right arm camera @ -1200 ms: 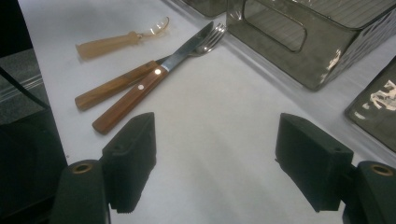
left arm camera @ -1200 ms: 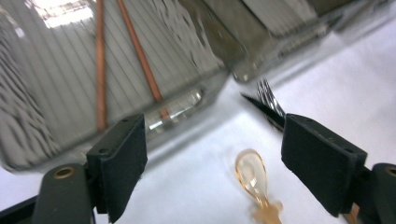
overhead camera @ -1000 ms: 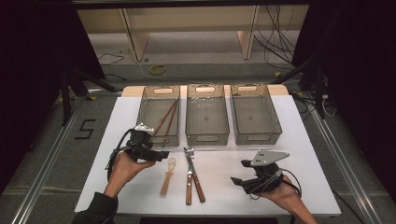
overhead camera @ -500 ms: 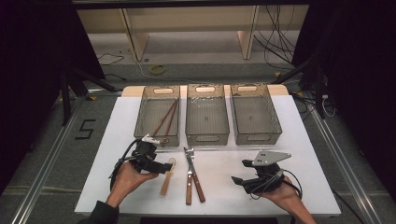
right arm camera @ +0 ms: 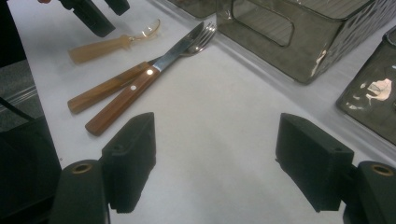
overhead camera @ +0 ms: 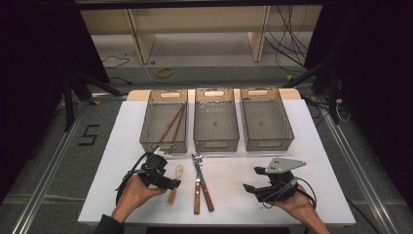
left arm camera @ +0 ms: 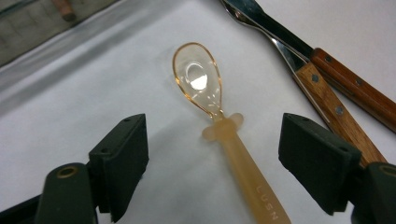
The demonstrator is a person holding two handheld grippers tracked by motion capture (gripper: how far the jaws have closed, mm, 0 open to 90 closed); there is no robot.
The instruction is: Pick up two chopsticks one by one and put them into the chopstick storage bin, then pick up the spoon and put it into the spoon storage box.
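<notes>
Amber plastic is what you are after: the translucent spoon [left arm camera: 219, 126] lies flat on the white table [overhead camera: 321, 146], near the left bin [overhead camera: 164, 119], with its bowl pointing toward the far side and its handle running back toward you. Your left gripper [left arm camera: 215, 158] hangs over it with the jaws wide apart, one on either side of the handle; they have just been closing a little, but the pads are not on the plastic yet. Before you squeeze, centre the handle between the pads, since it now sits closer to the right-hand one. Grip just behind the small collar where bowl meets handle, so the spoon does not pivot when lifted. Come down until the pads nearly brush the table, then close slowly; the handle looks thin and slick and could skate out sideways. Mind the knife [left arm camera: 336, 88] and fork [overhead camera: 197, 183] just to the right of the spoon, because the right-hand jaw stands close to their wooden handles. Your right gripper [right arm camera: 215, 163] is released too, holding nothing, resting over bare table on the right.
</notes>
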